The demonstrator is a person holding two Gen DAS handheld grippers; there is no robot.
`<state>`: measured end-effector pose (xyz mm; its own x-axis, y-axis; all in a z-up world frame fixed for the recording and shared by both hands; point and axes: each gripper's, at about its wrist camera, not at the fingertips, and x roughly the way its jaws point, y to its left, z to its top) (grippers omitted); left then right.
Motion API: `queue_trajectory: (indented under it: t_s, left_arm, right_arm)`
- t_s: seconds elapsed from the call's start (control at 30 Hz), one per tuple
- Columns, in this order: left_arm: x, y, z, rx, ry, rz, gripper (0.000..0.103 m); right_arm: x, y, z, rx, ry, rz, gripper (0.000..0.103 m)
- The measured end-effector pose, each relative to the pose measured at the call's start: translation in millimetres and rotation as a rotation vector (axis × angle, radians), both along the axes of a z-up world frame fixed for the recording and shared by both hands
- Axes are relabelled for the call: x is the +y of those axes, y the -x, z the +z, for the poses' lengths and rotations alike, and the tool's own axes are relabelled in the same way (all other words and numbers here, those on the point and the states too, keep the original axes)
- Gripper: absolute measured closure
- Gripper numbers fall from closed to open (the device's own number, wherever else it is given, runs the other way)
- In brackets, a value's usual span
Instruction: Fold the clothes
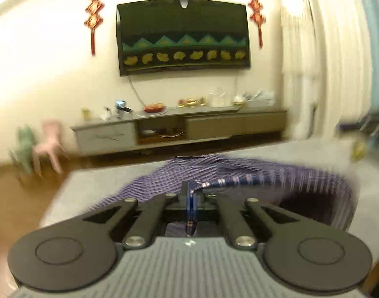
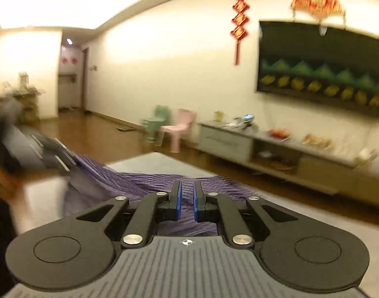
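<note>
Warm yellow light fills a living room, and a grey pad (image 1: 95, 186) on the near surface carries the task's thing: a purple striped garment (image 1: 164, 178), spread loosely across the pad and blurred by motion. Seen from the left wrist, a twisted edge of the cloth runs from about two o'clock down into the left gripper (image 1: 191, 200), whose jaws are pressed together on it; a thin strip of fabric shows pinched between the blue pads. Seen from the right wrist, the garment lies ahead and to nine o'clock of the right gripper (image 2: 187, 198). Its pads stand a narrow gap apart, with cloth visible through the gap, but whether they pinch anything cannot be told.

Judged from this, the step in hand is lifting the garment to lay it out or fold it over. To do it well, the left pinch should stay firm while the cloth rises, and the right gripper should secure a matching edge before both pull, so the fabric hangs evenly rather than bunching at the twisted part. Slow, level travel would keep the stripes straight.

Beyond the pad, at twelve o'clock in the left view, stands a low TV cabinet (image 1: 179, 126) under a wall-mounted television (image 1: 183, 37), with a pink chair (image 1: 49, 144) at nine o'clock.
</note>
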<state>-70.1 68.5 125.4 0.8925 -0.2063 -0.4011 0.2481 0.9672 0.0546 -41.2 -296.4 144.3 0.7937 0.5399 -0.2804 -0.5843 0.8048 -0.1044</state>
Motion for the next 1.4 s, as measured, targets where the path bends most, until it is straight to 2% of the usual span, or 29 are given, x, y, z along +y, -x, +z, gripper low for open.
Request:
queue_trajectory:
  t_s: [0.03, 0.1, 0.13, 0.2, 0.23, 0.27, 0.3, 0.33, 0.4, 0.5, 0.53, 0.6, 0.63, 0.73, 0.83, 0.9, 0.93, 0.97, 1.0, 1.03, 1.07, 1.13, 1.2, 1.3, 1.4]
  left_arm:
    - [4, 3, 3, 0.013, 0.037, -0.008, 0.101]
    - [1, 0, -5, 0.038, 0.001, 0.013, 0.101]
    - [0, 0, -7, 0.038, -0.009, 0.042, 0.101]
    - [10, 3, -1, 0.013, 0.019, 0.073, 0.101]
    - [15, 10, 9, -0.01, 0.044, 0.1, 0.101]
    - [18, 10, 14, -0.029, 0.062, 0.114, 0.101]
    - [20, 17, 19, -0.042, 0.075, 0.11, 0.101]
    - [16, 21, 23, -0.032, 0.062, 0.058, 0.101]
    - [-6, 19, 17, 0.031, -0.029, -0.135, 0.101]
    - [-44, 39, -13, 0.041, -0.308, -0.226, 0.101]
    - [-51, 43, -23, 0.045, -0.364, -0.255, 0.101]
    - [-57, 49, -40, 0.085, -0.391, -0.324, 0.101]
    - [-62, 52, -48, 0.095, -0.409, -0.356, 0.101]
    - [-69, 61, -72, 0.134, -0.473, -0.412, 0.101]
    - [-55, 61, -67, 0.119, -0.44, -0.422, 0.099]
    - [-46, 61, -63, 0.108, -0.417, -0.428, 0.083]
    - [-37, 61, -53, 0.084, -0.38, -0.425, 0.075]
    - [-28, 54, -44, 0.06, -0.353, -0.404, 0.049]
    - [-19, 47, -34, 0.035, -0.327, -0.383, 0.031]
    - [-9, 40, -25, 0.011, -0.3, -0.362, 0.027]
    - [0, 32, -16, -0.011, -0.275, -0.339, 0.025]
    - [11, -23, -15, 0.014, -0.259, -0.237, 0.025]
    - [21, -80, -15, 0.04, -0.242, -0.135, 0.025]
    - [23, -187, -54, 0.155, -0.22, -0.019, 0.028]
    - [17, -253, -103, 0.25, -0.265, 0.027, 0.037]
  right_arm:
    - [-1, -1, -5, -0.006, 0.04, -0.037, 0.094]
    - [1, -13, -29, 0.081, 0.074, -0.069, 0.094]
    - [3, -18, -42, 0.129, 0.091, -0.075, 0.094]
    - [17, -12, -62, 0.161, 0.155, -0.038, 0.087]
    - [24, -6, -70, 0.17, 0.181, -0.009, 0.07]
    - [30, 1, -77, 0.186, 0.196, 0.031, 0.044]
    - [37, 8, -85, 0.203, 0.211, 0.071, 0.035]
    - [44, 14, -93, 0.219, 0.226, 0.108, 0.03]
    - [63, 19, -110, 0.254, 0.267, 0.156, 0.03]
    - [91, 18, -137, 0.279, 0.371, 0.187, 0.03]
    - [96, 14, -146, 0.291, 0.4, 0.172, 0.033]
    - [98, 0, -158, 0.357, 0.43, 0.131, 0.06]
    - [98, -6, -161, 0.387, 0.441, 0.115, 0.078]
    - [87, -17, -160, 0.408, 0.506, 0.072, 0.083]
    - [73, -10, -161, 0.38, 0.656, 0.021, 0.083]
    - [58, -4, -162, 0.368, 0.779, -0.019, 0.083]
    - [50, -2, -158, 0.368, 0.814, -0.033, 0.083]
    - [40, 4, -149, 0.363, 0.811, -0.034, 0.083]
    - [30, 10, -139, 0.357, 0.799, -0.036, 0.081]
    - [21, 8, -124, 0.346, 0.735, -0.041, 0.073]
    - [12, 1, -107, 0.336, 0.653, -0.052, 0.054]
    - [-8, -29, -82, 0.32, 0.492, -0.11, 0.036]
    - [-27, -71, -76, 0.337, 0.33, -0.208, 0.035]
    - [-54, -151, -98, 0.431, 0.101, -0.359, 0.035]
    - [-65, -205, -134, 0.431, 0.061, -0.456, 0.035]
